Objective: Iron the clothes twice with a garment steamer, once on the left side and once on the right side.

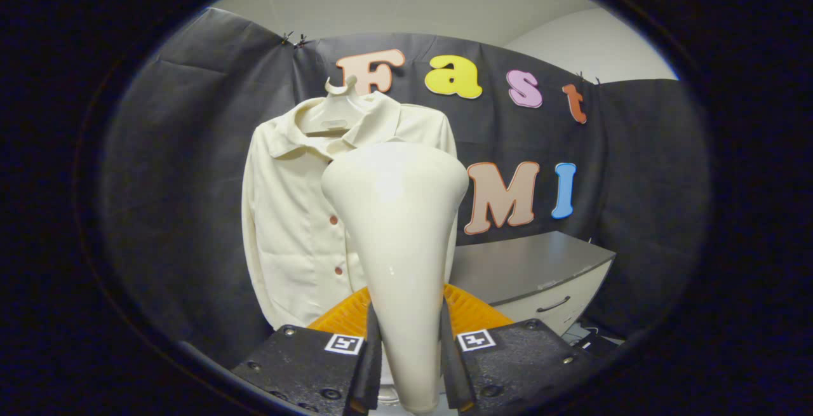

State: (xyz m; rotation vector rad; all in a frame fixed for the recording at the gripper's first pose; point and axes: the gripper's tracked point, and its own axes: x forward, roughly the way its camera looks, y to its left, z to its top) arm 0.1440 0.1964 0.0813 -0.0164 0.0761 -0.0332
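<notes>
The gripper (409, 365) pinched the cream garment steamer (397, 238) upright between both fingers, just before the cream button-front shirt (289, 225) on its hanger (333, 114).

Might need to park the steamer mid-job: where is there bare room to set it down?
The grey cabinet top, right of the shirt, looks bare. Ahead is crowded: the gripper is shut on the steamer, whose head overlaps the hanging shirt's right half.
</notes>
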